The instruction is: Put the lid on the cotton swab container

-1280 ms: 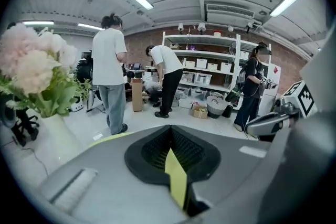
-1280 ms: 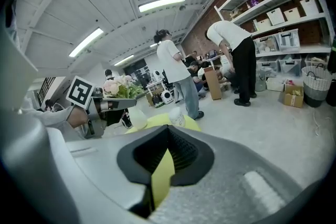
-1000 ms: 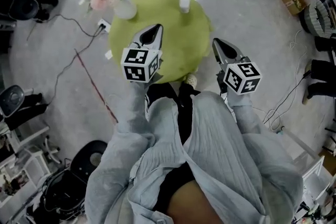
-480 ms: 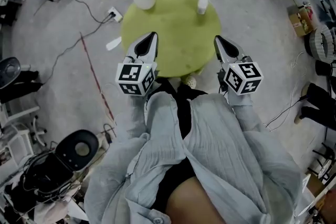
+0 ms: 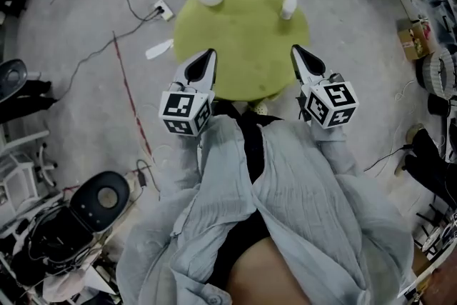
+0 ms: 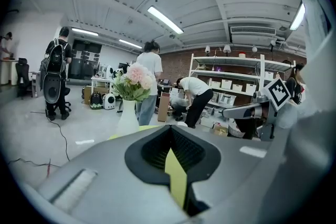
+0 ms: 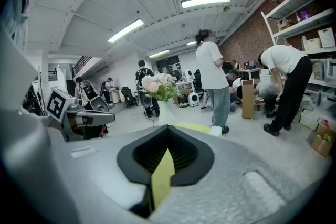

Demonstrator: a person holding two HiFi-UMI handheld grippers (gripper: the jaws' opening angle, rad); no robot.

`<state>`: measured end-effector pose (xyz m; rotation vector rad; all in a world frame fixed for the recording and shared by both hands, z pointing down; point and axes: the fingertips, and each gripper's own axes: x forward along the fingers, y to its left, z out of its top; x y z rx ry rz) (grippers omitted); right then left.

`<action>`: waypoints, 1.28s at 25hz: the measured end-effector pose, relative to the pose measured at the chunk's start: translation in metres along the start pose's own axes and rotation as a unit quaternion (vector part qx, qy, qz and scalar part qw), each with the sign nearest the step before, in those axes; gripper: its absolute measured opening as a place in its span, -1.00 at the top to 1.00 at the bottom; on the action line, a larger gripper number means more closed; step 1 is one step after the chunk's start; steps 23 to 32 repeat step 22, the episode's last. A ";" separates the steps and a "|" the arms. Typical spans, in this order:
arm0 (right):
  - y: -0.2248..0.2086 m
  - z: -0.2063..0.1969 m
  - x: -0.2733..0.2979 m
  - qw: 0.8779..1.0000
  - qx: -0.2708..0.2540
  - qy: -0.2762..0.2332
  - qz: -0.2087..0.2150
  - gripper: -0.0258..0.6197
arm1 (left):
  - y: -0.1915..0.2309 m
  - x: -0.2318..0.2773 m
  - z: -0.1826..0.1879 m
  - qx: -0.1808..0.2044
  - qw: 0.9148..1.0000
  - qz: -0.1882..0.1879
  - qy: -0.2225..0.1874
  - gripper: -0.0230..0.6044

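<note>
left gripper (image 5: pixel 203 62), right gripper (image 5: pixel 303 61): my jaws closed, empty | bench (image 5: pixel 243 46) has swung central ahead | cotton swab container (image 5: pixel 288 6) beyond right jaws, unreached

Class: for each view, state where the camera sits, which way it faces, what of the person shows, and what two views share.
Head view: on the head, facing steeply down at the green table; sleeves, left gripper, right gripper show.
Left gripper view: on that gripper, facing past its shut jaws toward the flower vase.
Right gripper view: likewise; vase and white container ahead.
Shared: the vase.
</note>
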<state>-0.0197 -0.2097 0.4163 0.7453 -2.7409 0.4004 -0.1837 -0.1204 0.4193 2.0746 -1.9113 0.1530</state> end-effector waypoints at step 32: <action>-0.002 0.006 0.004 1.000 0.010 0.011 -0.007 0.92 | -0.008 0.019 0.007 0.005 0.999 -0.036 0.020 0.86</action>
